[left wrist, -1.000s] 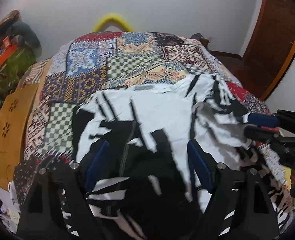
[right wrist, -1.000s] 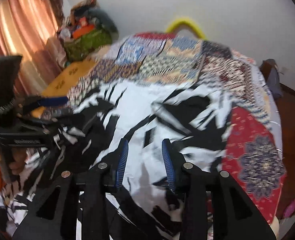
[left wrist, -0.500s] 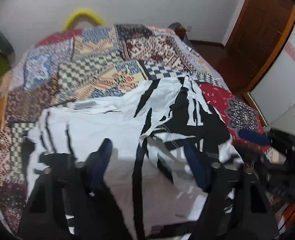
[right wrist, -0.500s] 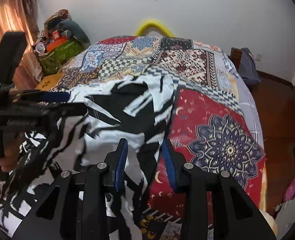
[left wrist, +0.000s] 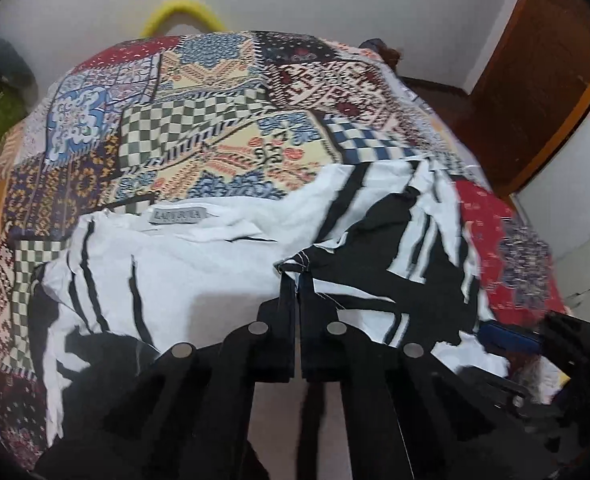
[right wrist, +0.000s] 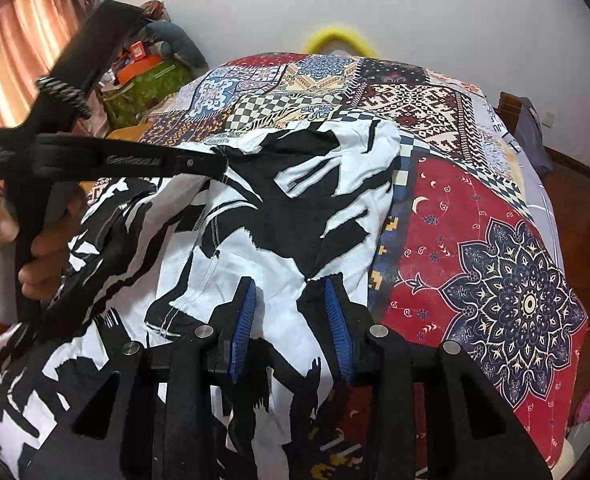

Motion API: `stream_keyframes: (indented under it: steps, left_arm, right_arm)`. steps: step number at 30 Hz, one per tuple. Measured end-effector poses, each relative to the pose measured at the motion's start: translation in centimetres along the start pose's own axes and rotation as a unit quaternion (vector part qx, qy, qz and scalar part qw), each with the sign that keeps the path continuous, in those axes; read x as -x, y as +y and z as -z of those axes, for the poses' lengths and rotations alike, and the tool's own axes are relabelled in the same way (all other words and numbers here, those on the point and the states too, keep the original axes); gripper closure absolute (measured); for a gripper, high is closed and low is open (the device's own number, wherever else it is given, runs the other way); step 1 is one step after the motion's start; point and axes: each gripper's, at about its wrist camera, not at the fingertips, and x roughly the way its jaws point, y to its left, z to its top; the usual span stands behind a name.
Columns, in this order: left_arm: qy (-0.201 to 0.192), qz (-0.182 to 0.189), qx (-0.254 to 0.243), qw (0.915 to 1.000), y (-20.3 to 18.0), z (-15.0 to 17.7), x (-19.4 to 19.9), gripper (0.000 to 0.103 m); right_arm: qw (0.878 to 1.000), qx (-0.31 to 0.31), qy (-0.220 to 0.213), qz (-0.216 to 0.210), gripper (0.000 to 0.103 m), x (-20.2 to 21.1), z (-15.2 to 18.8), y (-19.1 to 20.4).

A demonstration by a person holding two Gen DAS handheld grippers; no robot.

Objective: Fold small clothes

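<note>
Soft black-and-white shirt (left wrist: 199, 264) spread rumpled over patchwork bedspread (left wrist: 199, 128). Left hand-held gripper (left wrist: 297, 280) just snapped closed, pinching stitched hem at 12 o'clock. Right hand-held gripper (right wrist: 291, 300) partly open, ribbed blue pads (right wrist: 244, 332) straddling loose cloth.

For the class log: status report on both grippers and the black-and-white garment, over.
Left gripper just closed, shut on a garment edge. Right gripper open, fabric between pads, not pinched. Garment part-folded on the patchwork bedspread. Nothing in the way.
</note>
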Motion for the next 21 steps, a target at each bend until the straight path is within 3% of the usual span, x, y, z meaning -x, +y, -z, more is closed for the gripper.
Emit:
stream_keyframes:
  steps: [4, 13, 15, 21]
  left_arm:
    - [0.013, -0.057, -0.004, 0.9983, 0.8, -0.1, -2.0, 0.102]
    - [-0.007, -0.041, -0.02, 0.9989, 1.4, 1.1, 1.9, 0.1]
    - [-0.015, -0.039, -0.022, 0.9989, 1.6, 1.4, 3.7, 0.095]
    - [-0.05, -0.041, -0.014, 0.9978, 3.6, 3.8, 10.9, 0.056]
  right_arm:
    - [1.0, 0.005, 0.009, 0.004, 0.07, 0.2, 0.7, 0.1]
    - [0.999, 0.0, 0.037, 0.014, 0.068, 1.9, 1.7, 0.5]
    - [0.999, -0.012, 0.037, 0.01, 0.066, 2.7, 1.7, 0.5]
    - [1.0, -0.015, 0.011, 0.018, 0.057, 6.7, 1.8, 1.2]
